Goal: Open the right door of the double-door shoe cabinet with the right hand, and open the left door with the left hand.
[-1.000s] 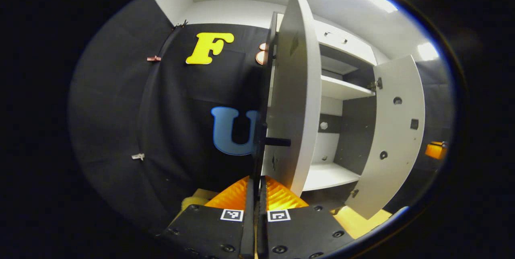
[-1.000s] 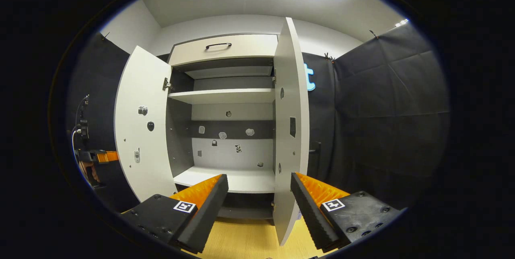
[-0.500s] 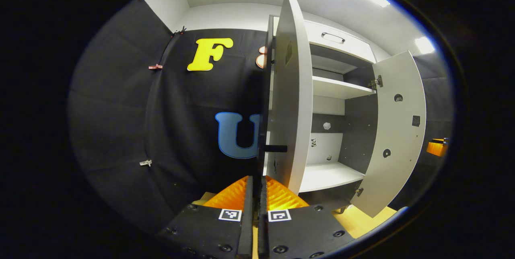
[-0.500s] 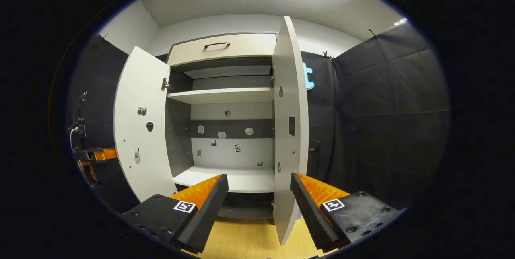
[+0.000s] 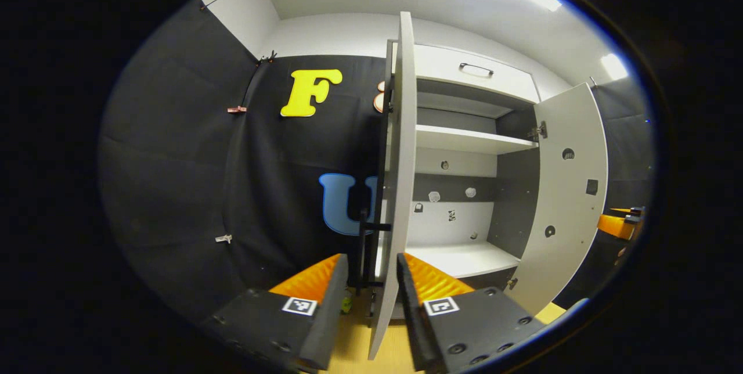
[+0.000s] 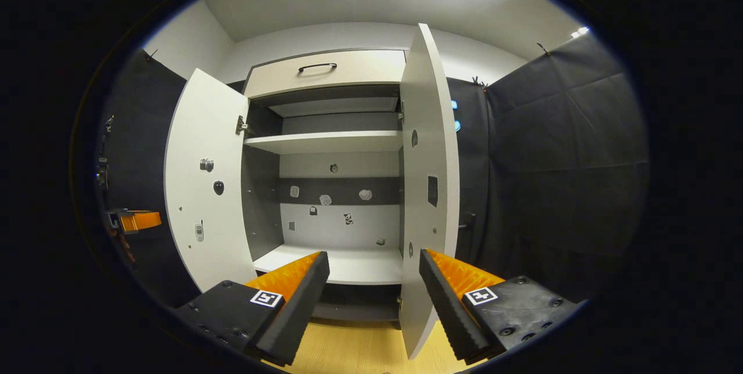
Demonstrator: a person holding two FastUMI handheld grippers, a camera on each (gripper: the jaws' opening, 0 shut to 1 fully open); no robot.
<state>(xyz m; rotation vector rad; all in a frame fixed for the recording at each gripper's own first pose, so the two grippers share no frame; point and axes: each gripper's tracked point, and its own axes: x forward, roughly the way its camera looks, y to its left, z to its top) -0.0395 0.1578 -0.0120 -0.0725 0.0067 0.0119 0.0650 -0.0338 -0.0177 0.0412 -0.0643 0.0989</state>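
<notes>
Left door (image 5: 400, 188) edge-on between parted left hand-held gripper (image 5: 371, 298) fingers, untouched; right hand-held gripper (image 6: 374, 298) wide, right door (image 6: 426, 188) open.

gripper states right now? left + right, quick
Left gripper: open, holding nothing; the left door edge sits in the gap between its fingers.
Right gripper: open, holding nothing, in front of the right door.

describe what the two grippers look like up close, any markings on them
Both the left gripper and the right gripper have two wedge-shaped fingers with ribbed, serrated inner faces. Each finger sits on a dark block with round bolts and carries a small square black-and-white tag.
</notes>
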